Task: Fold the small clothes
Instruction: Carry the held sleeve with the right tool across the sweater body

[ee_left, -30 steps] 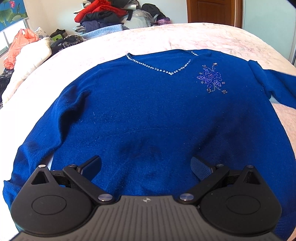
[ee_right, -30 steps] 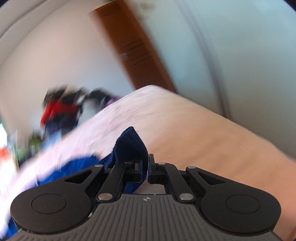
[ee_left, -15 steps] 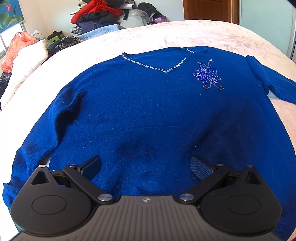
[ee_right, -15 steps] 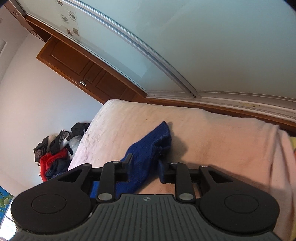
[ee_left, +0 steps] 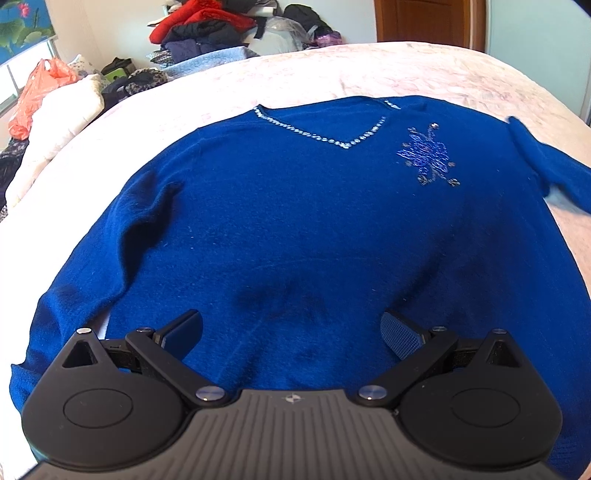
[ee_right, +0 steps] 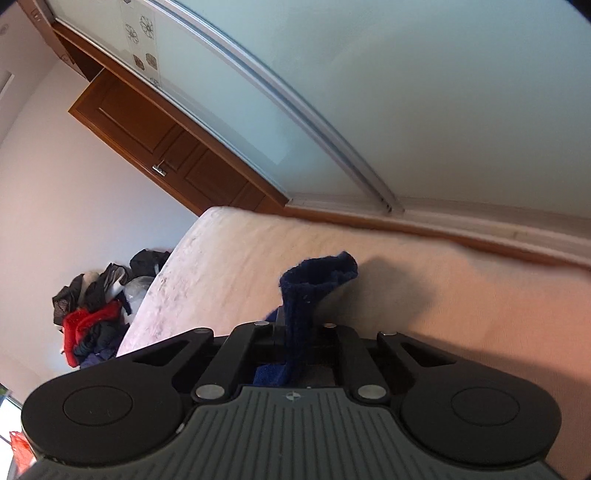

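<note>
Left wrist view is showing a royal-blue V-neck sweater [ee_left: 295, 229] lying flat, front up, on a pale pink bedspread [ee_left: 369, 70], with a rhinestone trim [ee_left: 321, 138] edging the neckline and a beaded flower motif [ee_left: 428, 157] to its right. The left gripper [ee_left: 291, 332] is hovering over the near hem with its jaws standing wide apart and nothing between them. The left sleeve is lying along the body; the right sleeve is stretching off toward the right edge of the bed. A pile of clothes [ee_left: 207, 29] is sitting beyond the far side of the bed. In the right wrist view, the right gripper [ee_right: 297, 334] is closing on the sleeve cuff [ee_right: 314, 284], whose dark-blue knit is standing up between the fingers above the bedspread, with a sliding glass door [ee_right: 369, 92] and a wooden door [ee_right: 159, 147] behind.
</note>
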### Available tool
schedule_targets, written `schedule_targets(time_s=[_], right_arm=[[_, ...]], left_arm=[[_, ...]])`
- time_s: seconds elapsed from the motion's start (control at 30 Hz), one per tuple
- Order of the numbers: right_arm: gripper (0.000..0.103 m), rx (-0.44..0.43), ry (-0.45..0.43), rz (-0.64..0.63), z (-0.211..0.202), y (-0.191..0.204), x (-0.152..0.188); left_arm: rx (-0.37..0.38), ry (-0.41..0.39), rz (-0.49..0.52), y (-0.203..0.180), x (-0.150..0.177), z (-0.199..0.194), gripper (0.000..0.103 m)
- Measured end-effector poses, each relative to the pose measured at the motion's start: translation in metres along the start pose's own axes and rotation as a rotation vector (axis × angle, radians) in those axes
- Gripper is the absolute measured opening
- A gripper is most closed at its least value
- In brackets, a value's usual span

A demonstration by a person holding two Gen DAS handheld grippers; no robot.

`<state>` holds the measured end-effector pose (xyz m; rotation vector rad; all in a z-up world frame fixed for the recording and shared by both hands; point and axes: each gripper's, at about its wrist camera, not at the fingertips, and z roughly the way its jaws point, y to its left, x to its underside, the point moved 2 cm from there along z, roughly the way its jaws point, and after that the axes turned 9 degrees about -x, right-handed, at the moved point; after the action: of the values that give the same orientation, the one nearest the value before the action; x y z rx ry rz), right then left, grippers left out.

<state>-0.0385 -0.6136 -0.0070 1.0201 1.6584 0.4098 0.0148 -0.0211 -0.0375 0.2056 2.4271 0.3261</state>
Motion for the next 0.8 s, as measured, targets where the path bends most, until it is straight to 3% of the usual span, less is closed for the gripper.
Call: schedule_targets(time_s=[0.17, 0.3, 0.47, 0.8], right_arm=[[0.01, 0.101, -0.096, -0.144, -0.02, -0.002, -0.06], [0.009, 0.141, -0.091, -0.207, -0.019, -0.003, -0.085], [0.01, 0.141, -0.068, -0.28, -0.009, 0.02, -0.072], [0.01, -0.038, -0.006, -0.479, 0.015, 0.13, -0.013]], left_arm=[[-0.017, 0.011, -0.03, 0.011, -0.001, 0.004, 0.103], [-0.032, 0.012, -0.055, 0.019, -0.004, 0.007, 0.103], [-0.052, 0.001, -0.076, 0.031, -0.008, 0.01, 0.103], [-0.091, -0.074, -0.091, 0.04, -0.025, 0.011, 0.103]])
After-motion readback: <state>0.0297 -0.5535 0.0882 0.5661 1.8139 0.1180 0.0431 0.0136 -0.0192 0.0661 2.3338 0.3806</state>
